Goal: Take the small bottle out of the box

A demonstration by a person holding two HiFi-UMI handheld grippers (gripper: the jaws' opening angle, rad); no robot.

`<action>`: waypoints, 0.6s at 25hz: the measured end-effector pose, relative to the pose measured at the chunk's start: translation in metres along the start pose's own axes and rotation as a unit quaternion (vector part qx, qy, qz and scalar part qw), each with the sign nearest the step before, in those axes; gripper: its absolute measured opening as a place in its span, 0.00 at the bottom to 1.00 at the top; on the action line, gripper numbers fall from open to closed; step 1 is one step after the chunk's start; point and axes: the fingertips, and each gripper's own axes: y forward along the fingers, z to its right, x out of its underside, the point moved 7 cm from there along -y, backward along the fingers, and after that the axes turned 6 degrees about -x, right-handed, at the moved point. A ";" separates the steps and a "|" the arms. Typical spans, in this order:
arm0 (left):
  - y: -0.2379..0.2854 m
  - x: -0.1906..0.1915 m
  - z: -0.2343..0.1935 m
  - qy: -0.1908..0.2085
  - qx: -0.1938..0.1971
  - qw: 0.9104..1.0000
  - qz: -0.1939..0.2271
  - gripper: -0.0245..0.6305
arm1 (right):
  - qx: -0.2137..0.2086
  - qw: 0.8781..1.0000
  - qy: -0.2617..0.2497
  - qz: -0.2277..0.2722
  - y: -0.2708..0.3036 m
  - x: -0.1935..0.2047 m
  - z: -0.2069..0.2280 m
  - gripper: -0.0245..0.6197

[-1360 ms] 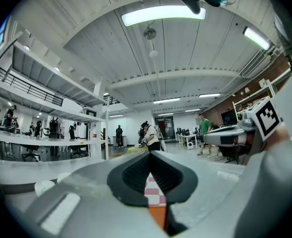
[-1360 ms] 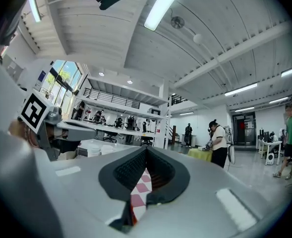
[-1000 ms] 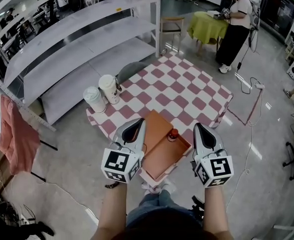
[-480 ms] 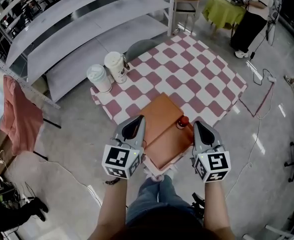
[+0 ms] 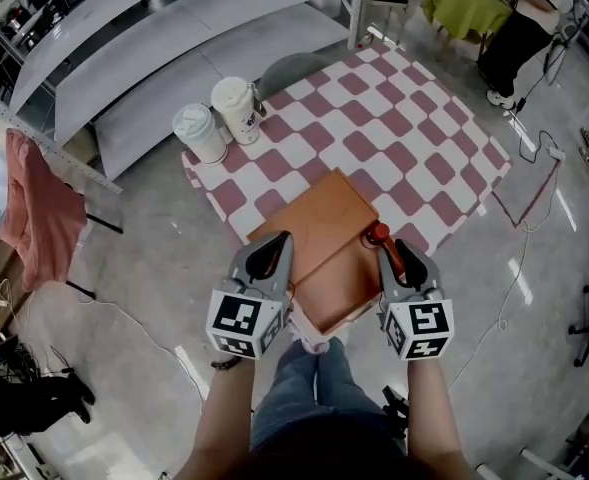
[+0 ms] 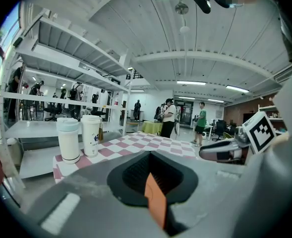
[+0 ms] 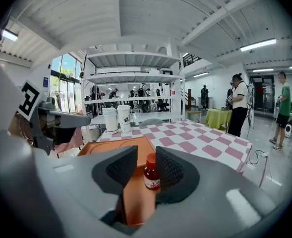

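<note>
The small bottle [image 7: 152, 173] stands upright inside the orange box [image 7: 115, 146], between the jaws of the right gripper [image 7: 146, 158]. These are opening, the bottle close against the right-hand pad and clear of the other. The left gripper [image 6: 152, 171] is pinched on a thin orange edge of the box. The box rests at the near edge of a checked cloth [image 5: 394, 138], well apart from two cups [image 5: 219, 120].

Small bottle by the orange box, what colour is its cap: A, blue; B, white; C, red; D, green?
C: the small bottle standing on the orange box has a red cap, clear in the right gripper view and the head view.
</note>
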 end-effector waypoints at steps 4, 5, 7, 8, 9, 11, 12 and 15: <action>0.001 0.001 -0.004 -0.002 -0.005 1.000 -0.005 0.04 | 0.002 1.000 0.013 -0.023 0.015 0.012 0.007 0.31; 0.002 0.001 -0.005 -0.002 -0.006 1.000 -0.007 0.04 | 0.003 0.999 0.011 -0.032 0.019 0.016 0.008 0.32; 0.002 0.002 -0.006 -0.002 -0.008 1.000 -0.009 0.04 | 0.002 0.999 0.006 -0.046 0.025 0.024 0.009 0.32; 0.002 0.003 -0.007 -0.002 -0.009 1.000 -0.010 0.04 | 0.004 0.999 0.003 -0.049 0.028 0.026 0.009 0.32; 0.003 0.004 -0.008 -0.002 -0.011 1.000 -0.011 0.04 | 0.008 0.999 -0.001 -0.048 0.030 0.028 0.010 0.32; 0.003 0.005 -0.010 -0.002 -0.013 1.000 -0.015 0.04 | 0.017 0.999 -0.006 -0.046 0.035 0.029 0.011 0.31; 0.003 0.006 -0.011 -0.001 -0.014 1.000 -0.017 0.04 | 0.019 0.999 -0.007 -0.046 0.038 0.030 0.012 0.31; 0.002 0.008 -0.015 -0.002 -0.019 1.000 -0.023 0.04 | 0.019 0.998 -0.009 -0.051 0.046 0.030 0.014 0.31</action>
